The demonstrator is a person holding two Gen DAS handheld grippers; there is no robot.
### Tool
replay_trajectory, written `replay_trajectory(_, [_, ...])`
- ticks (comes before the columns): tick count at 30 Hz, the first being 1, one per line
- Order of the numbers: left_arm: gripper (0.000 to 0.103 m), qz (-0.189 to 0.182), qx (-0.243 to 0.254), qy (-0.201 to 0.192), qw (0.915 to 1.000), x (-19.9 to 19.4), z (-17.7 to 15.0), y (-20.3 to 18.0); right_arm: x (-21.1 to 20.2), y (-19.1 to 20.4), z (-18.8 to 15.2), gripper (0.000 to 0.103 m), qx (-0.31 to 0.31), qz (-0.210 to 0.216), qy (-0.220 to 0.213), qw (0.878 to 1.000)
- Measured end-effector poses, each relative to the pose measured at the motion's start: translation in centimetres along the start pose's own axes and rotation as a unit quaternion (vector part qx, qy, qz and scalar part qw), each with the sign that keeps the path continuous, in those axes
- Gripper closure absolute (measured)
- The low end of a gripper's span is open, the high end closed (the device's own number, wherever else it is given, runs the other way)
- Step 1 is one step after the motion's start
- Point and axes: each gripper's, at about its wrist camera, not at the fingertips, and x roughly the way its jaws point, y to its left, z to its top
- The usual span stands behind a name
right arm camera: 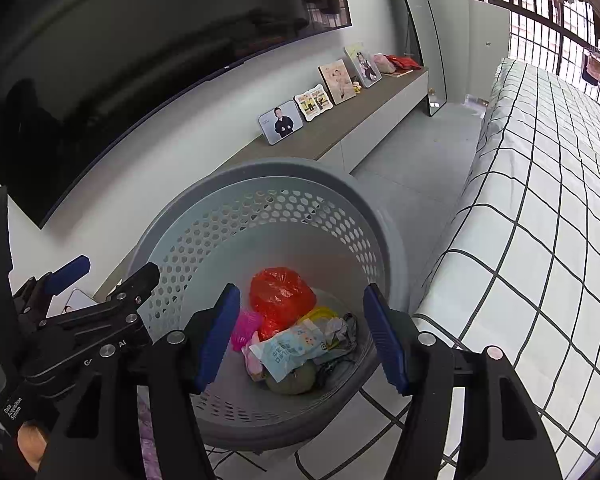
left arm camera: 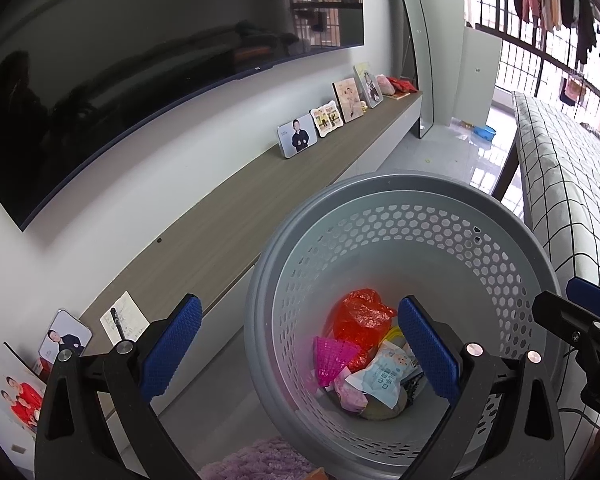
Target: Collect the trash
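Both grippers hang over a grey perforated basket (left arm camera: 400,216) standing on the floor between a low wooden shelf (left arm camera: 228,220) and a bed with a checked cover (right arm camera: 540,200). The left gripper (left arm camera: 300,348) has its blue pads spread wide, one outside the basket's rim and one over its opening, with nothing between them. The right gripper (right arm camera: 300,336) is open too, its pads apart above the basket's mouth and holding nothing.

The trash lies at the bottom of the basket: a crumpled red plastic bag (right arm camera: 282,294), a pink netted piece (left arm camera: 332,358) beside it, and a pale blue snack wrapper (right arm camera: 288,350) lying on top of a dull green lump (right arm camera: 296,380). Photo frames (left arm camera: 298,136) lean against the wall along the shelf, under a large dark television (left arm camera: 140,60).
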Motion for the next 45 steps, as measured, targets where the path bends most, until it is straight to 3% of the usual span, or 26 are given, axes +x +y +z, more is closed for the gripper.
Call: replay_trajectory(45, [0.006, 0.001, 0.013, 0.001, 0.9999, -0.06, -0.15, -0.61, 0.13, 0.1, -0.02, 0.041, -0.001, 0.0, 0.0, 1.0])
